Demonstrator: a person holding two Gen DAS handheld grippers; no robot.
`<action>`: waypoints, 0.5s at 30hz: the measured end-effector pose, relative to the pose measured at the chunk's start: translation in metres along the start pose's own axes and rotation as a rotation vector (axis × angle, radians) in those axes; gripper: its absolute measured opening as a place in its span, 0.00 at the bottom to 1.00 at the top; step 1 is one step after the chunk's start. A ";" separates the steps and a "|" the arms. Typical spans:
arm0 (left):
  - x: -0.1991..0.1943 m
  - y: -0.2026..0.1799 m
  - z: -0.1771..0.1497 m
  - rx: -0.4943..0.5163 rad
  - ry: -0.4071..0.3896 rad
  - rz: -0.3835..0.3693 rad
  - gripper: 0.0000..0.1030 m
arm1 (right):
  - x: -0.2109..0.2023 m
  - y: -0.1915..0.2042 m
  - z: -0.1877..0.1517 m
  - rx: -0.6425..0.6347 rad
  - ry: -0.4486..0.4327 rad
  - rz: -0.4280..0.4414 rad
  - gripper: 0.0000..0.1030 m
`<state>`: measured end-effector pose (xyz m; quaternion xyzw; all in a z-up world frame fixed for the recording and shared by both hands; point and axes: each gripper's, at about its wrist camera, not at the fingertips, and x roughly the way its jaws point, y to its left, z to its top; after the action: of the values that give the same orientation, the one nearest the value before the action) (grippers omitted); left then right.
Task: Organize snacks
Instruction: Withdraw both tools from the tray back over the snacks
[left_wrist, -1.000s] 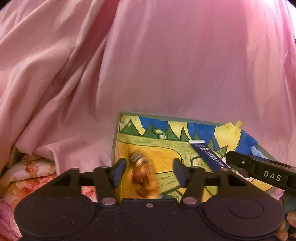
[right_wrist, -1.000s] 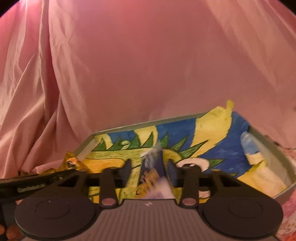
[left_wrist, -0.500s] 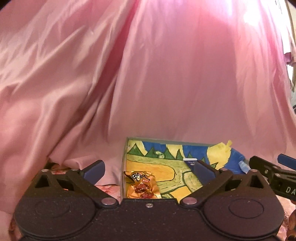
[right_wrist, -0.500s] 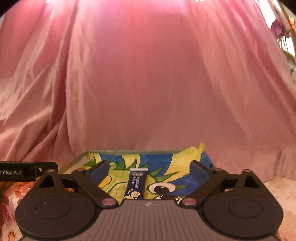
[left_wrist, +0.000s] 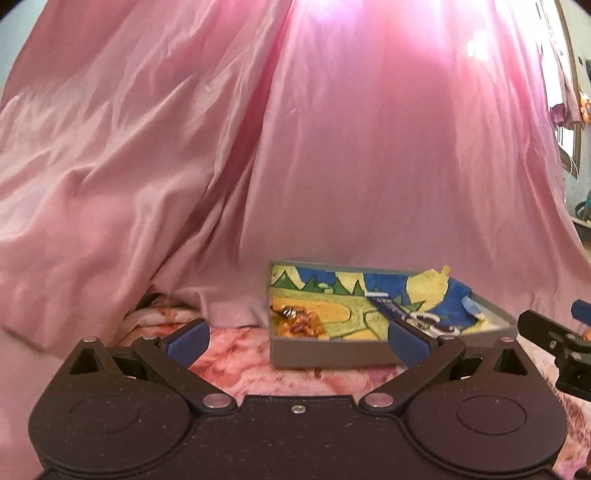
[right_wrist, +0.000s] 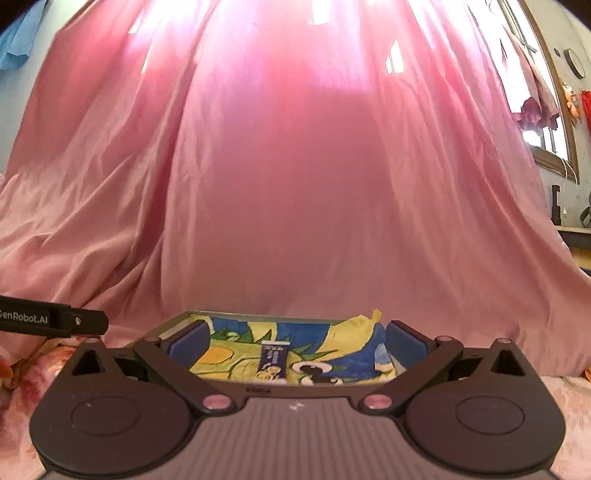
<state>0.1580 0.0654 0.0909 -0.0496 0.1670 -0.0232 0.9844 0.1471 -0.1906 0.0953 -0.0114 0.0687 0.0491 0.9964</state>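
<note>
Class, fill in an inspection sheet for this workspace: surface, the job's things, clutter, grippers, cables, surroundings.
Surface: floral pink bedding.
Job's things: grey tray with painted lining; orange snack packet at its left end, blue snack bar near the middle.
Clutter: nothing seen.
Grippers: left gripper and right gripper open, nothing between the jaws, short of the tray.
Cables: nothing seen.
Surroundings: pink draped sheet behind; window at right.
</note>
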 end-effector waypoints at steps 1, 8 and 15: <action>-0.005 0.001 -0.004 0.004 -0.001 0.004 0.99 | -0.005 0.001 -0.002 0.001 0.000 0.008 1.00; -0.028 0.009 -0.033 -0.013 0.045 0.016 0.99 | -0.036 0.014 -0.020 -0.038 -0.001 0.047 1.00; -0.042 0.022 -0.065 -0.001 0.102 0.031 0.99 | -0.061 0.026 -0.045 -0.087 0.035 0.086 1.00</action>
<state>0.0977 0.0836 0.0407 -0.0464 0.2176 -0.0103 0.9749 0.0781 -0.1715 0.0592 -0.0526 0.0843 0.0945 0.9906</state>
